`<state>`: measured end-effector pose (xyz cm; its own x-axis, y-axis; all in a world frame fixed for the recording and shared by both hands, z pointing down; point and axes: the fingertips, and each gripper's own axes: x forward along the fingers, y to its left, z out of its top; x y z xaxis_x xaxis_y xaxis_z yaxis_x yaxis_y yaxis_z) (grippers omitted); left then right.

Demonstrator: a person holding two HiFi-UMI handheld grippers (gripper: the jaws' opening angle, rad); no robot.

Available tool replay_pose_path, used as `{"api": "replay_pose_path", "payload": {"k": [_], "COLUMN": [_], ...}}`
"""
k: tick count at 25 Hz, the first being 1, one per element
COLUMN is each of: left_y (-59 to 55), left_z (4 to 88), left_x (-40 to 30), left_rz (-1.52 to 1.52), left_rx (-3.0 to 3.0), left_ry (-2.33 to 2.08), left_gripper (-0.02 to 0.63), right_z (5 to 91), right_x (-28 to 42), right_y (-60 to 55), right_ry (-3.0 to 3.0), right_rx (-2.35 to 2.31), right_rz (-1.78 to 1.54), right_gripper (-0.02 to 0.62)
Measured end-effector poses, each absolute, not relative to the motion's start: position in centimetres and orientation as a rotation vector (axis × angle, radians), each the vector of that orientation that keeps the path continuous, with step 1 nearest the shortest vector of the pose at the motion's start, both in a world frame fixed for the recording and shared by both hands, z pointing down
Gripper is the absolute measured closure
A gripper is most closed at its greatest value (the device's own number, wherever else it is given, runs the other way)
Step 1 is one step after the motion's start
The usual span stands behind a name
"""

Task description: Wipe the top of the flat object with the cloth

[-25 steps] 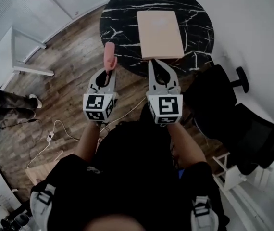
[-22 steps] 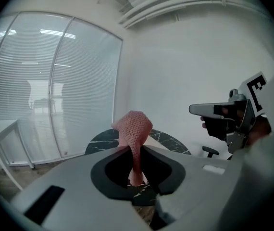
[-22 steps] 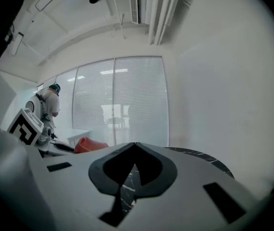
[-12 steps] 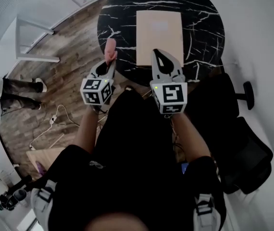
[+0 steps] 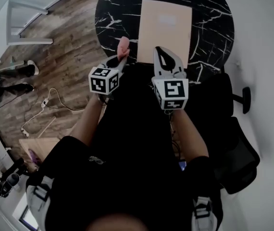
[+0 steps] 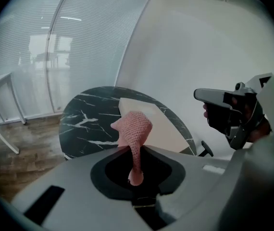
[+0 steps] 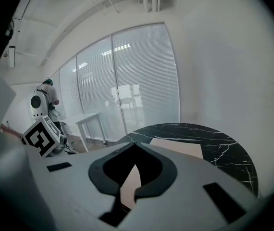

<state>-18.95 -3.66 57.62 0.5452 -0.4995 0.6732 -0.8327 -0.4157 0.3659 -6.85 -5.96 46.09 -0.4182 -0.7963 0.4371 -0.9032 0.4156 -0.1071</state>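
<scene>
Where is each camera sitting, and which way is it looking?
Head view: on the person's head, looking steeply down at the table, board, left claw and right claw; arms and body show.
Left gripper view: on the left claw, looking along its jaws at the table; they pinch the cloth; right claw at right.
Right gripper view: on the right claw, looking over its shut jaws at table and windows; left claw's cube at left.
Shared: all three show table and board.

One marble table point(image 5: 112, 13), one flat tan board point(image 5: 166, 25), one pink cloth point(image 5: 123, 45), one black chair point(image 5: 235, 146), two grippers: left gripper point(image 5: 119, 59) and right gripper point(image 5: 159, 49).
</scene>
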Motion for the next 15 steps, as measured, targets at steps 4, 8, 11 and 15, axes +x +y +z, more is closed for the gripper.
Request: {"api": "replay_pose_path", "payload": {"k": [4, 8, 11, 15], "left_y": [-3.4, -3.0, -3.1, -3.6], "left_z": [59.7, 61.8, 62.9, 63.7], "left_x": [-17.5, -16.7, -16.2, -15.5], "left_rz": [0.569, 0.579, 0.559, 0.533], "left_rx": [2.007, 1.960, 1.919, 1.890], "left_ry": [-0.995, -0.938, -0.906, -0.875], "left_gripper": [0.566, 0.566, 0.566, 0.566], "right_z": [47.7, 48.6, 49.0, 49.4], "right_x": [-6.8, -6.4, -6.3, -6.2], "right_y": [-6.8, -7.4, -7.7, -8.3], "right_ry": [-2.319, -2.285, -2.266, -2.249], "right_rx": [1.446, 1.445, 1.443, 1.450], "right_rz": [0.516, 0.519, 0.522, 0.533], "right_gripper": [0.600, 0.600, 0.600, 0.600]}}
